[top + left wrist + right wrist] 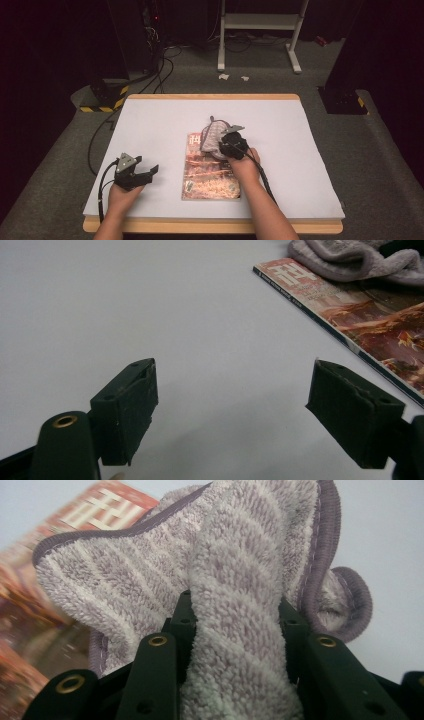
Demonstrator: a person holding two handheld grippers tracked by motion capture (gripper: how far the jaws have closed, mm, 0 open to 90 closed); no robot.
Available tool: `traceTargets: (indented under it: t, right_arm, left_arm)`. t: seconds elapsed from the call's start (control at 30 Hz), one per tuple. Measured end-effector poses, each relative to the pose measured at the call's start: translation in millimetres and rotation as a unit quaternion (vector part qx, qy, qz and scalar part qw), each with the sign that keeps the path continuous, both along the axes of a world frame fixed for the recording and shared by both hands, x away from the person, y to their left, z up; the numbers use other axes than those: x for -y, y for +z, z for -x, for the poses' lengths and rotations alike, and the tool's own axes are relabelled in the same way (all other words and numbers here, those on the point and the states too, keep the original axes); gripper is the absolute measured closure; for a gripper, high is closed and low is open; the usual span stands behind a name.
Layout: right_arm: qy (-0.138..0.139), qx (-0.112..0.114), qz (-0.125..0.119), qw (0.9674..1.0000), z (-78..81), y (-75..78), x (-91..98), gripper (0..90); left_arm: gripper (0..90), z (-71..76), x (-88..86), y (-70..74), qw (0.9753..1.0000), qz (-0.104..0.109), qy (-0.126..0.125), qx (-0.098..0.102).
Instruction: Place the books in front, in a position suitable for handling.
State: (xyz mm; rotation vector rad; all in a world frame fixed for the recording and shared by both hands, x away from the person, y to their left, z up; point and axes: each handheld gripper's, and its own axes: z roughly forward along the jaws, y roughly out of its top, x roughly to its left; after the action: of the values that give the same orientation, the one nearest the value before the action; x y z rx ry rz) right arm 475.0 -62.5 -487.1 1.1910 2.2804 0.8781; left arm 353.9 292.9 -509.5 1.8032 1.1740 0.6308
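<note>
Right gripper [226, 141] is clamped on a fold of the fluffy grey-lilac striped towel [240, 580], which sits bunched on the top of a glossy red-orange magazine [210, 172] lying on the white-covered table [280, 130]. Left gripper [232, 410] hovers beside the magazine, jaws wide apart, holding nothing.

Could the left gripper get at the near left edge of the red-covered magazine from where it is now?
Probably yes. The left gripper is open, holds nothing, and bare white tabletop lies between it and the red-covered magazine. The purple terry cloth, pinched in the right gripper, covers the magazine's far end.
</note>
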Motion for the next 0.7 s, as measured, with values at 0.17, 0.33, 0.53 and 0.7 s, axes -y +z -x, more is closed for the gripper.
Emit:
traceTargets:
  t: [0.17, 0.33, 0.53, 0.7]
  right_arm:
    - [-0.026, -0.003, -0.009, 0.9996, -0.4, 0.9, 29.3, 63.7]
    - [-0.037, -0.007, -0.019, 0.9991, -1.1, -0.4, 42.7, 63.8]
    - [-0.037, 0.0, -0.006, 0.9993, 0.5, 0.7, 38.4, 63.8]
    - [-0.033, 0.001, 0.011, 0.9994, -1.2, 3.4, 30.4, 64.1]
  left_arm:
    - [20.3, -0.3, -0.1, -0.1, 1.0, 0.002, 0.0, -0.001]
    - [20.3, -0.3, 0.0, -0.1, 1.0, 0.0, 0.0, -0.001]
    - [20.3, -0.2, -0.1, -0.1, 1.0, -0.002, 0.0, 0.0]
    - [20.4, -0.4, 0.1, -0.2, 1.0, -0.002, 0.001, -0.001]
